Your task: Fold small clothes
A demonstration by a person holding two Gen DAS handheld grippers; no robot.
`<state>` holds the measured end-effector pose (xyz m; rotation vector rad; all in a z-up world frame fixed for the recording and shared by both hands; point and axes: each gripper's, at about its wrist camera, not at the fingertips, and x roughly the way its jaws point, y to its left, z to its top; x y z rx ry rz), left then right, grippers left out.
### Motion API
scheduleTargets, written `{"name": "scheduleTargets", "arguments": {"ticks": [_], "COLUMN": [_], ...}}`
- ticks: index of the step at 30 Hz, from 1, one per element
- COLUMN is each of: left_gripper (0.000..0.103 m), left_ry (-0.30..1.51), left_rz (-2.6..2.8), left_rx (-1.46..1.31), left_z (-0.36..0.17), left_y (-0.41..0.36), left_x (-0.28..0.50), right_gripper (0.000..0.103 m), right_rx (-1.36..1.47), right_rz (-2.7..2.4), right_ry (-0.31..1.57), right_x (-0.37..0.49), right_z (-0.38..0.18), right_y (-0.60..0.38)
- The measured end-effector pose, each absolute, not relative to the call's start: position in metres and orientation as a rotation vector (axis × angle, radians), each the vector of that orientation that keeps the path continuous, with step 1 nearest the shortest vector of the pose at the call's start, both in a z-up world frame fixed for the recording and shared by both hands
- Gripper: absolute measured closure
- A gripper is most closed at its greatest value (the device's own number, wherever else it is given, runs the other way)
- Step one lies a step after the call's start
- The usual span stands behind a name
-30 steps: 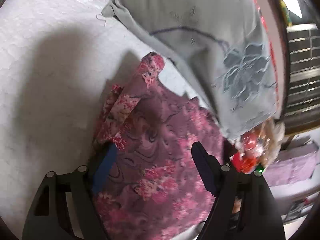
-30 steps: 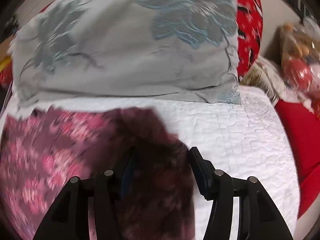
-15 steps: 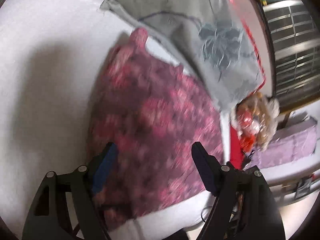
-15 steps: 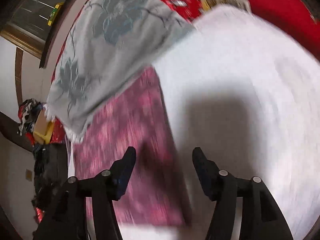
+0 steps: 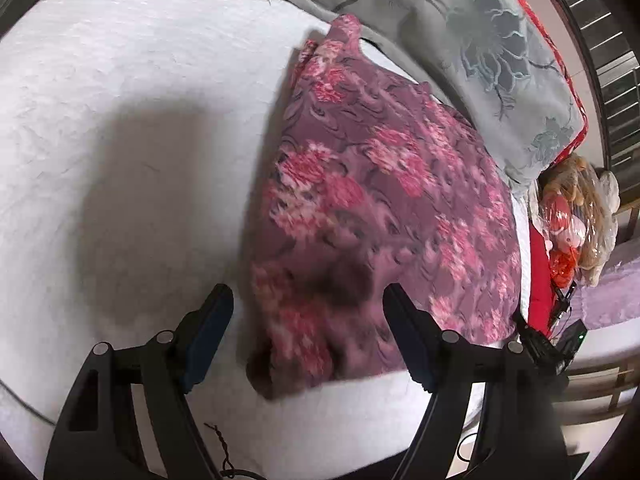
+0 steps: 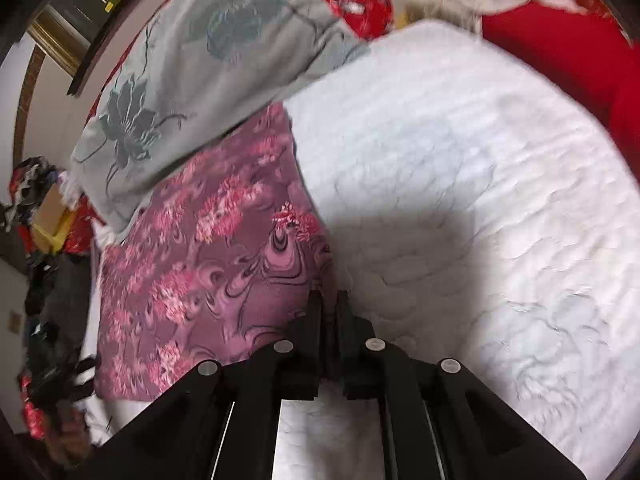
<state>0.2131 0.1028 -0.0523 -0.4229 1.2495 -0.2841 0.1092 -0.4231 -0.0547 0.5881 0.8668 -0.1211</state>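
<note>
Flattened since before, purple garment [image 5: 380, 200]; right fingers [image 6: 314, 312] closing on its edge, left fingers [image 5: 216, 312] wide, empty.

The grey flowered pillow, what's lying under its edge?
The purple floral garment runs up to the grey flowered pillow, on the white quilt. Whether its far edge is tucked underneath cannot be told; the pillow hides anything beneath.

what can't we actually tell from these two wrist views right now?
- Right wrist view: the right gripper is closing at the edge of the floral garment; its own fingers hide whether cloth is pinched.
- Left wrist view: the garment's near corner is motion-blurred, so its layers cannot be counted. The left gripper stands open over it.
- Both views: the grey pillow covers the garment's far edge.
- What kind of garment it is: unclear.
</note>
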Motion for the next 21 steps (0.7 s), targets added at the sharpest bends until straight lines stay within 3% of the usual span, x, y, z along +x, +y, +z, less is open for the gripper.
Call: {"name": "scheduleTargets", "arguments": {"ticks": [6, 21], "left_gripper": [0.026, 0.026], "left_ry": [1.141, 1.125], "left_rz": [-0.229, -0.229], "left_rx": [-0.208, -0.114], "left_z": [-0.031, -0.044], "left_y": [0.070, 0.056], "left_x": [0.204, 0.213], "right_gripper": [0.080, 0.083], "right_rx": [0.537, 0.534], "right_rz": [-0.036, -0.032], "right_ry": [0.724, 0.897], "right_x": [0.110, 0.123], "right_z": [-0.015, -0.068], "right_y": [-0.387, -0.362]}}
